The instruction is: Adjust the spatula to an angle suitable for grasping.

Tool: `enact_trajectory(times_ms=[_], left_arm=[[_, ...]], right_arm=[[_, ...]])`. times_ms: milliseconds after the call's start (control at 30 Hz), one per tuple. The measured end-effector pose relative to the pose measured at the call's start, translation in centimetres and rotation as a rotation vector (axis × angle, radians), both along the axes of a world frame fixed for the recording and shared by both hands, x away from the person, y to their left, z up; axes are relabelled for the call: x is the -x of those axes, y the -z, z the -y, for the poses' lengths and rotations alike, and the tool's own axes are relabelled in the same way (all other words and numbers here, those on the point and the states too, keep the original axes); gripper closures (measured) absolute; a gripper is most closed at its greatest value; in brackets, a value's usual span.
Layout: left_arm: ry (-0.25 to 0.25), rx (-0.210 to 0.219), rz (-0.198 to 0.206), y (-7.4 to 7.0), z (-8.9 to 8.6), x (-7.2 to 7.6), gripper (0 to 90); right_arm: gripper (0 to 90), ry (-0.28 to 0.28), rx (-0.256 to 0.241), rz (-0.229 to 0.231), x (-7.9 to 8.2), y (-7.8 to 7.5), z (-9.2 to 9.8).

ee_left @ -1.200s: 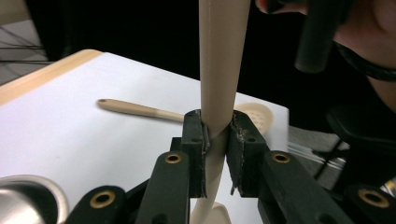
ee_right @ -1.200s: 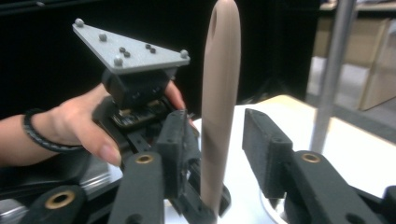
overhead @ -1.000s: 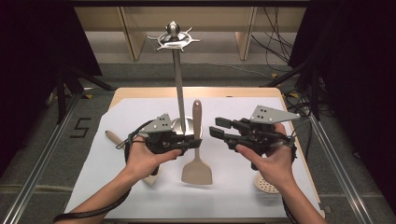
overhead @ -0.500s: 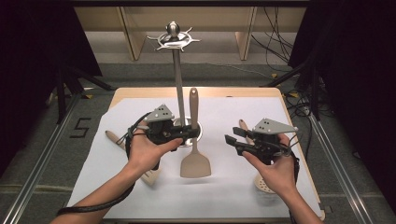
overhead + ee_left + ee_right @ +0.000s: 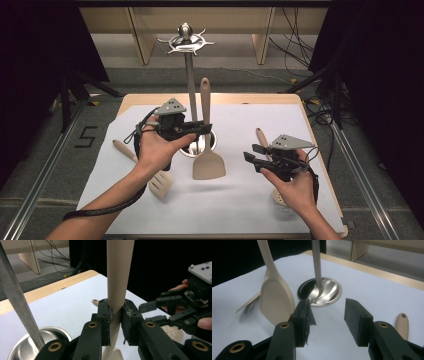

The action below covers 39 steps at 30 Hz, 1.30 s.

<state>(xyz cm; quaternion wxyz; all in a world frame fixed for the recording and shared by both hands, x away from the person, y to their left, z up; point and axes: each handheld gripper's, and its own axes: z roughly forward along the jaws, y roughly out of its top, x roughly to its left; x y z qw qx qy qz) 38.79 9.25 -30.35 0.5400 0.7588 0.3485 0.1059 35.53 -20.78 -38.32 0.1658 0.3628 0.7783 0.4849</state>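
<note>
In the high view, a beige spatula [image 5: 206,145] is held upright by the left gripper [image 5: 200,129], which is clamped on its handle just in front of the steel pole of a utensil stand [image 5: 188,75]. The spatula's flat blade hangs low, close over the white sheet that covers the surface [image 5: 240,200], just beside the stand's round metal base. The right gripper [image 5: 254,154] is seen well apart to the right, with its jaws spread and nothing between them. A slotted spatula [image 5: 150,175] lies on the sheet under the left forearm, and a perforated spoon [image 5: 274,175] lies partly hidden beneath the right hand.

In the left gripper view, the spatula handle [image 5: 117,277] is seen pinched between the two black jaws, rising almost vertical and out of the top of the frame. The stand's pole [image 5: 17,302] is seen at the left, slanting down into its shiny base. The other gripper [image 5: 175,312] is seen farther off at the right, with the perforated spoon's head on the sheet below it.

In the right gripper view, the jaws stand wide apart and empty. Beyond them the spatula blade [image 5: 275,300] is seen at the left, beside the stand's base [image 5: 322,293] and pole. The holed end of a beige handle [image 5: 402,323] lies on the sheet at the right.
</note>
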Motion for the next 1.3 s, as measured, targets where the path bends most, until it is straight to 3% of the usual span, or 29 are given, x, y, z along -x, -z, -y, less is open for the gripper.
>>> enact_trajectory(times_ms=[67,100,167,233,267,367,467,600,867,1200,1300], left_arm=[[-0.008,0.004,-0.003,-0.4,0.0,-0.3,77.1],[-0.013,0.004,0.0,-0.6,0.0,-0.4,77.1],[-0.024,-0.006,0.003,-0.9,0.1,-0.6,77.2],[-0.042,-0.003,-0.015,-1.2,0.2,-0.7,77.1],[-0.037,-0.008,0.005,-1.3,0.1,-0.9,77.1],[-0.045,-0.01,0.015,-1.7,0.0,-1.4,77.2],[-0.046,-0.016,0.034,-2.0,-0.1,-1.8,77.2],[-0.056,-0.015,0.036,-2.4,-0.1,-2.0,77.2],[-0.069,-0.01,0.04,-3.1,-0.3,-2.6,77.2],[-0.083,-0.007,0.035,-3.5,-0.5,-2.9,77.1],[-0.086,-0.006,0.034,-3.4,-0.5,-2.9,77.1]], right_arm=[[56.5,0.009,-0.006,0.039,-0.2,0.3,-0.1],[56.5,0.007,-0.002,0.037,-0.2,0.3,-0.1],[56.5,0.02,-0.021,-0.008,0.1,0.2,-0.4],[56.5,0.006,0.0,-0.01,0.0,0.1,-0.2],[56.5,-0.001,0.016,0.022,-0.2,0.2,-0.1],[56.4,-0.001,0.019,0.025,-0.2,0.3,0.0],[56.4,0.008,-0.005,-0.02,0.1,0.4,-0.2],[56.4,0.005,-0.006,0.03,-0.2,0.5,-0.2],[56.4,-0.005,0.008,0.011,-0.2,0.4,-0.1],[56.4,-0.002,0.015,0.023,-0.2,0.3,0.0],[56.1,-0.003,0.009,0.003,-0.1,0.3,-0.1]])
